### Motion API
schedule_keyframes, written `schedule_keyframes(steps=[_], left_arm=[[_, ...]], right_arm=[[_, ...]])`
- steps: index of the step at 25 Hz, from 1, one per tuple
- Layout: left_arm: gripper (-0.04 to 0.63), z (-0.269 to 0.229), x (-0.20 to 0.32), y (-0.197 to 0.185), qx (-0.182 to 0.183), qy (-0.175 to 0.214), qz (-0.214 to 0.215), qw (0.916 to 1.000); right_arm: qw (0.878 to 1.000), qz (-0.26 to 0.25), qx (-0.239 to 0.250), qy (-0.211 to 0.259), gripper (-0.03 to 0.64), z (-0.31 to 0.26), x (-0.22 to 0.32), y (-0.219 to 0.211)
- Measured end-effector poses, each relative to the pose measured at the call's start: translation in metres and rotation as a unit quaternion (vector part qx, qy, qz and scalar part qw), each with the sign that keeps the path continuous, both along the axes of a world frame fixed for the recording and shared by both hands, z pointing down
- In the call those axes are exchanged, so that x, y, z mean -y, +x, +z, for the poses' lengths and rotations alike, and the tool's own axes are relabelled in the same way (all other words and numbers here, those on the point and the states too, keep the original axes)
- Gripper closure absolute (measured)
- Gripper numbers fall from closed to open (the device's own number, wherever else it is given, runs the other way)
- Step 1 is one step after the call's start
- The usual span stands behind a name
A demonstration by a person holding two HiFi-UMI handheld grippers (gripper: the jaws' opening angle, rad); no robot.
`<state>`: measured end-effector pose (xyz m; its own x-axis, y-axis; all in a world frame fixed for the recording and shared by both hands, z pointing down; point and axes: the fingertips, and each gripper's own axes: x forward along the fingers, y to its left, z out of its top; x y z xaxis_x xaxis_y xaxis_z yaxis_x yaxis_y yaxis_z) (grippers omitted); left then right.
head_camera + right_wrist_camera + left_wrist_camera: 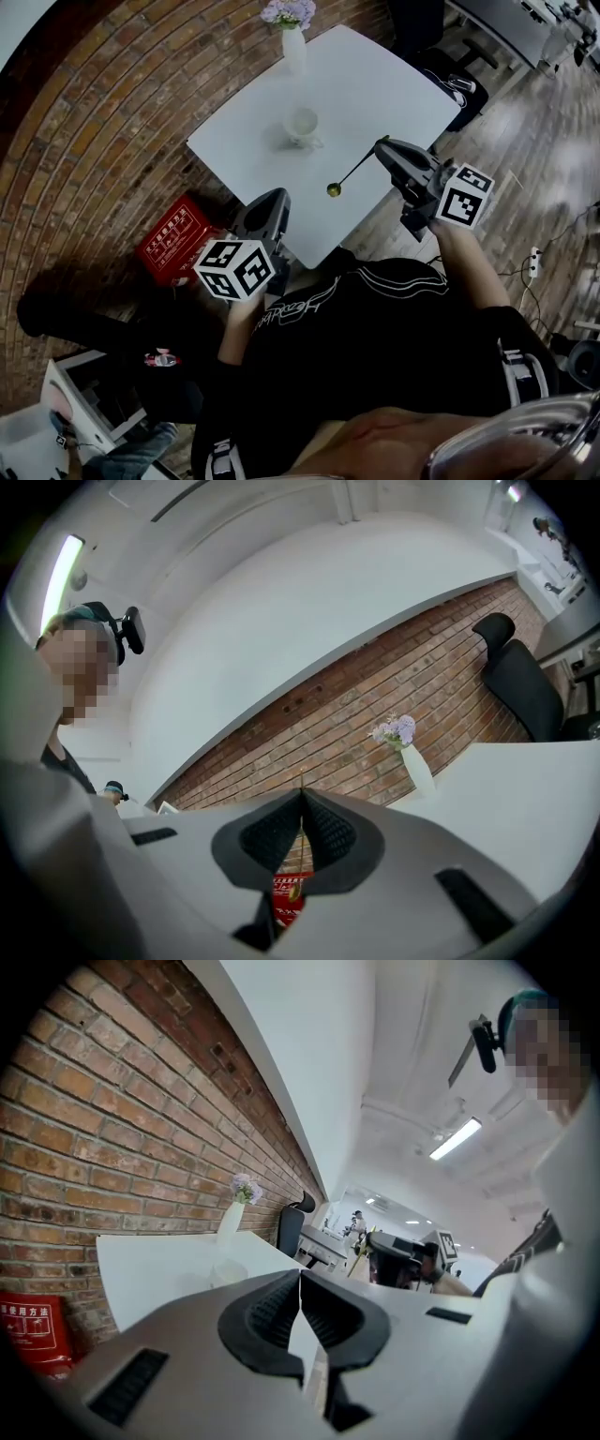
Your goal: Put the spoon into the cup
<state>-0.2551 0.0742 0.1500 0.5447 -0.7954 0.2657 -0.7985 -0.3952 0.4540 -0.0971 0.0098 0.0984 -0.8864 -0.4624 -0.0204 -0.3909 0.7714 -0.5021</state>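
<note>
Count on the table: one cup, one vase with pale purple flowers, nothing else resting there. One spoon in the scene, and it is off the table surface, carried by the right gripper.

Right gripper: jaws closed on the spoon's thin handle. In the right gripper view the handle runs down the seam between the two pads of the gripper, and the gold bowl of the spoon hangs at the lower end. In the head view the spoon slants from the gripper tip toward the table's near edge, bowl end lowest. The bowl is over the white top, near the cup but clearly apart from it.

Left gripper: one, held beside the table's near corner, jaws together with nothing between them, as its own view confirms. It is well apart from the spoon.

Cup: white, upright, roughly mid-table, between the vase and the near edge. Its interior cannot be made out from the head view.

Two marker cubes, one per gripper. One red box on the brick floor, left of the table.
</note>
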Motion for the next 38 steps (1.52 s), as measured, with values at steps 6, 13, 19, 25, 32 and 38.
schedule_keyframes(steps=[6,13,19,25,32,38], left_arm=[[0.591,0.011,0.045,-0.021,-0.001,-0.021,-0.028,0.9994],[0.591,0.023,0.089,-0.026,-0.004,-0.036,-0.036,0.9987],[0.591,0.04,0.114,-0.029,-0.008,-0.058,-0.04,0.9975],[0.591,0.052,0.132,-0.029,-0.012,-0.071,-0.042,0.9965],[0.591,0.069,0.146,-0.041,-0.017,-0.094,-0.054,0.9939],[0.591,0.081,0.153,-0.056,-0.019,-0.11,-0.066,0.9915]], right_arm=[[1.0,-0.01,0.013,-0.007,0.617,0.006,0.062,-0.017],[1.0,-0.009,-0.005,-0.009,0.617,0.024,0.123,-0.027],[1.0,0.001,-0.015,-0.007,0.617,0.038,0.162,-0.039],[1.0,-0.007,-0.029,0.003,0.617,0.051,0.189,-0.056],[0.997,-0.013,-0.075,0.001,0.617,0.083,0.215,-0.078],[0.995,-0.022,-0.099,-0.014,0.617,0.116,0.228,-0.099]])
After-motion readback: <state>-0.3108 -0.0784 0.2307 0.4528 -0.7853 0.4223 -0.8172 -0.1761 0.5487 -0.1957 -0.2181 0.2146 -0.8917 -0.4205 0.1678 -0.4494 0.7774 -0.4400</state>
